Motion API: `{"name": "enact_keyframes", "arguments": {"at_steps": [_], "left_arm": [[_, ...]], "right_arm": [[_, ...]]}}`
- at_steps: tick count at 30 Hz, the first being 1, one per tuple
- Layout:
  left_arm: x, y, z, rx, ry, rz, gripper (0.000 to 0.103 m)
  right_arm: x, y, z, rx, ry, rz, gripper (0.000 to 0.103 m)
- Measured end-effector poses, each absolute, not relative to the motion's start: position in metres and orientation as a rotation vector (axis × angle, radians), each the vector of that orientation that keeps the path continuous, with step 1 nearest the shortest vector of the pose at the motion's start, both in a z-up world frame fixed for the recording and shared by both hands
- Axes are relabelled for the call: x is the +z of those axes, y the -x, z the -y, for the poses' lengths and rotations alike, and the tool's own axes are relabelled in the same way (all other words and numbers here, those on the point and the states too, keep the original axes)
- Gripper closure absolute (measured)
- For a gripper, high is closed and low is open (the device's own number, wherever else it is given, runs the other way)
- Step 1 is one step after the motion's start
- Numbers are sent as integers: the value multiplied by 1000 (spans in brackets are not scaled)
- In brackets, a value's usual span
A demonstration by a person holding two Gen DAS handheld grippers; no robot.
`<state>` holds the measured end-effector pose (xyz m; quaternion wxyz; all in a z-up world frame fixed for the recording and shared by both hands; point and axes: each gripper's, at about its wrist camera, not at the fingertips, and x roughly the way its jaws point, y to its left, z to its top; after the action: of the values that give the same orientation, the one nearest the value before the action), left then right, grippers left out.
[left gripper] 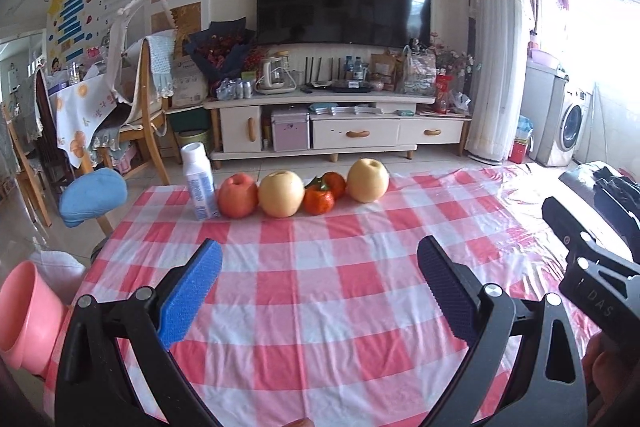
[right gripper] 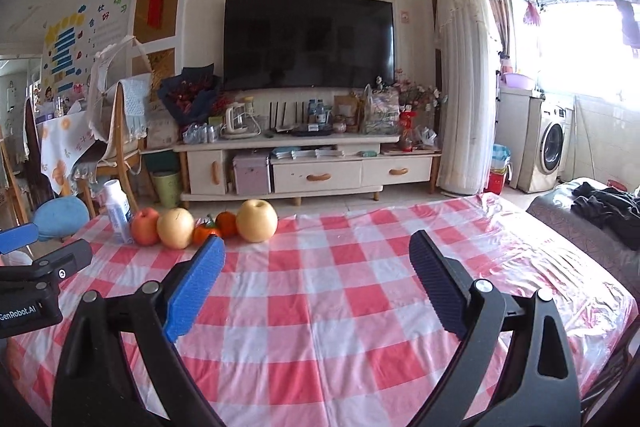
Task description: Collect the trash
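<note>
A white bottle point(left gripper: 199, 182) with a blue label stands at the far left edge of the checked tablecloth point(left gripper: 320, 291); in the right wrist view the bottle point(right gripper: 117, 211) is far left too. Beside it runs a row of fruit: a red apple point(left gripper: 237, 195), a yellow pear point(left gripper: 281, 193), two oranges point(left gripper: 319, 201) and another pear point(left gripper: 368, 180). My left gripper point(left gripper: 320, 259) hovers open over the near cloth, nothing between its fingers. My right gripper point(right gripper: 318, 255) is open likewise, to the right of the left one. A pink bin point(left gripper: 24, 319) sits at the table's left.
A blue-cushioned stool point(left gripper: 93, 197) and wooden chairs point(left gripper: 144, 115) stand left of the table. A TV cabinet point(left gripper: 336, 123) lines the far wall. A dark sofa with black clothing point(right gripper: 600, 211) lies right. A green bin point(right gripper: 167, 187) stands on the floor by the cabinet.
</note>
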<state>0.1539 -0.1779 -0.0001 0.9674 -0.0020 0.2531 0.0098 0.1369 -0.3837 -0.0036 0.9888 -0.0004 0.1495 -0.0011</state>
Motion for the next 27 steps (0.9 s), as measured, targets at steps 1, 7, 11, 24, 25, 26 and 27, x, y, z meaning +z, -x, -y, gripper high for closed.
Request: {"name": "enact_keyframes", "arguments": {"at_steps": [1,7,11,24,25,26,27], "left_arm": [[1,-154,182,12,2,-510,6],[5,-156,194,-12,19,-525,6],[5,-156,198,-8,-6,-523,6],[4,-157,196,7,-8,-517,6],[3,-157,195,7,-3,-519,6],[3,-157,194,7,1,-520,6],[2,-158,193,8,2,-521,6]], "right_arm": [[-3,-136,385,-7,3,-294,7],[-3,-132,389,-15,11,-276,6],[-5,-132,388,-14,14,-278,5],[-7,-137,378,11,44,-296,4],[-8,-136,377,14,45,-296,4],[-8,-136,376,18,49,-297,4],[-8,-137,375,21,52,-300,4]]}}
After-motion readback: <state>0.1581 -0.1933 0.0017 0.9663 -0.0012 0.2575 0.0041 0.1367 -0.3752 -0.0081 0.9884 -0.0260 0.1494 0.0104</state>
